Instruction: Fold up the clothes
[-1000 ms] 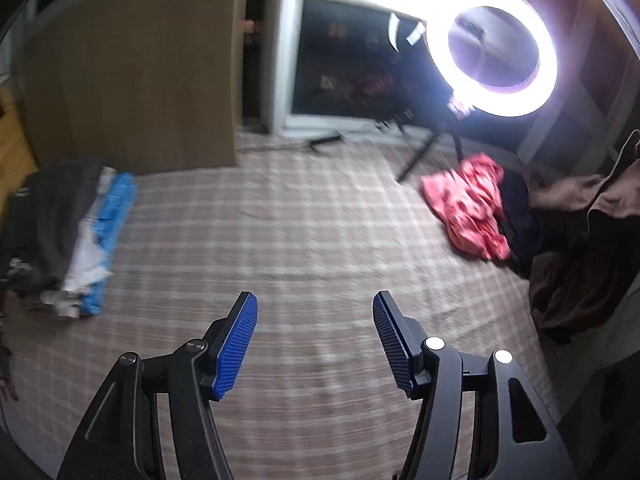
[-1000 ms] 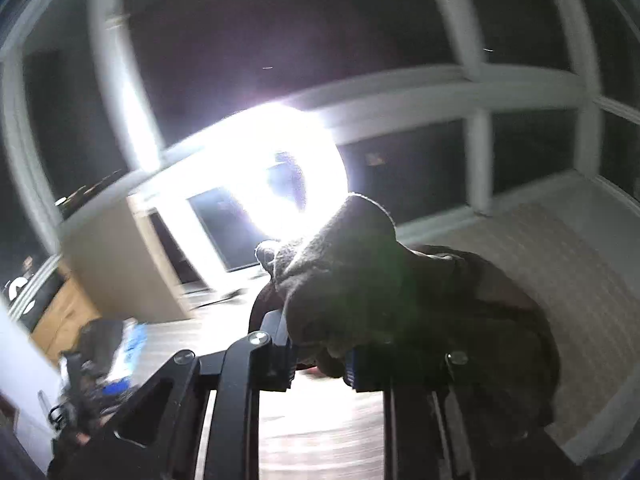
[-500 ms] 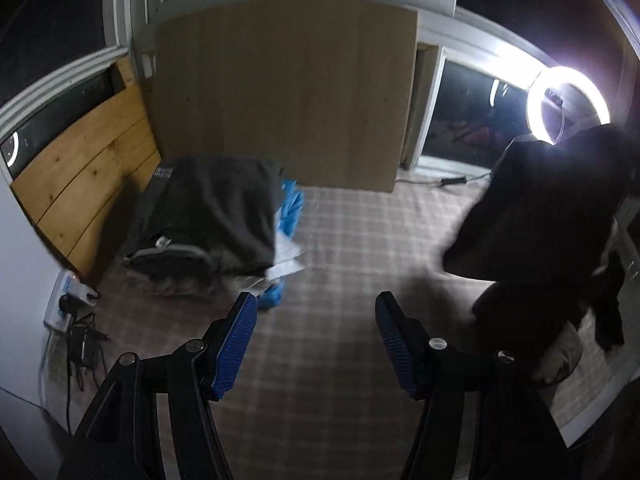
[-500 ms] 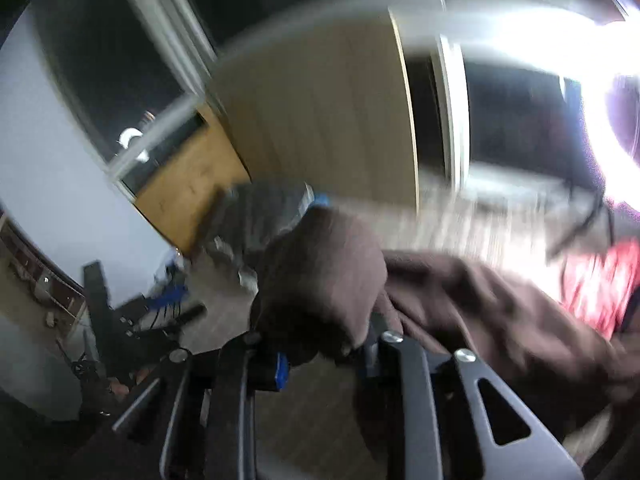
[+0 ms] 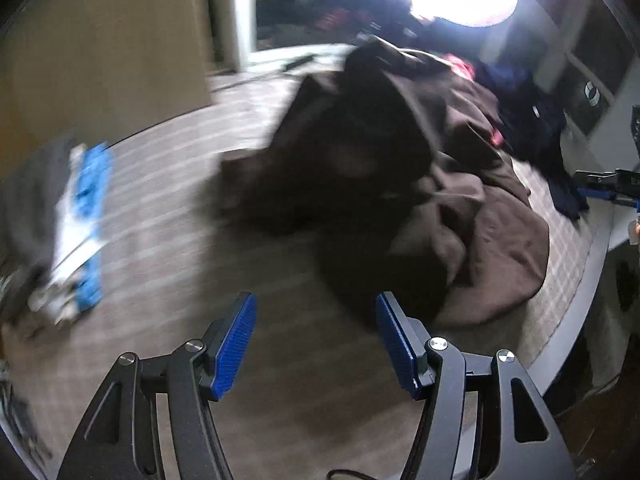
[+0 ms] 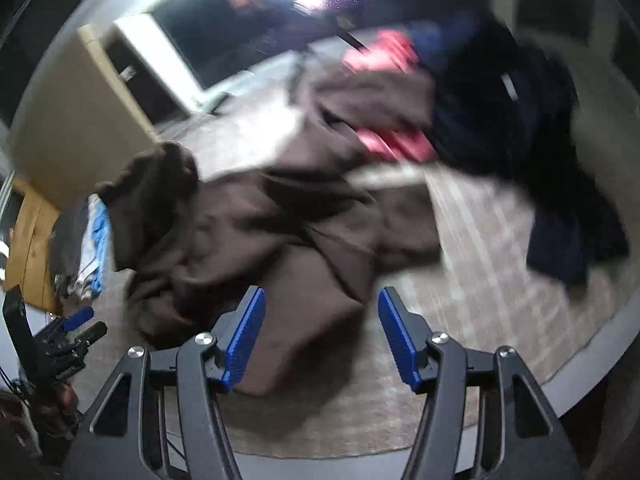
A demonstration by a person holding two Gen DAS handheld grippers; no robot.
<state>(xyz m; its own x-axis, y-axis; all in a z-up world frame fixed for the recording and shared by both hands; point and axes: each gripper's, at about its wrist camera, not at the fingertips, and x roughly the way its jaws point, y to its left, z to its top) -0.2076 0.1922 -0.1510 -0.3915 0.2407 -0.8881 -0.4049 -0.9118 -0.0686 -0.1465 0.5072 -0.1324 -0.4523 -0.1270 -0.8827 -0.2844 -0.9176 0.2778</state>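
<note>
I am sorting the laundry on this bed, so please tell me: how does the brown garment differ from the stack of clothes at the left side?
The brown garment lies crumpled and spread out in the middle; the stack is folded and layered at the edge. The brown garment is one single colour; the stack shows grey, white and blue layers. The brown garment covers much more of the bed than the stack does. Both rest on the same checked cover.
</note>
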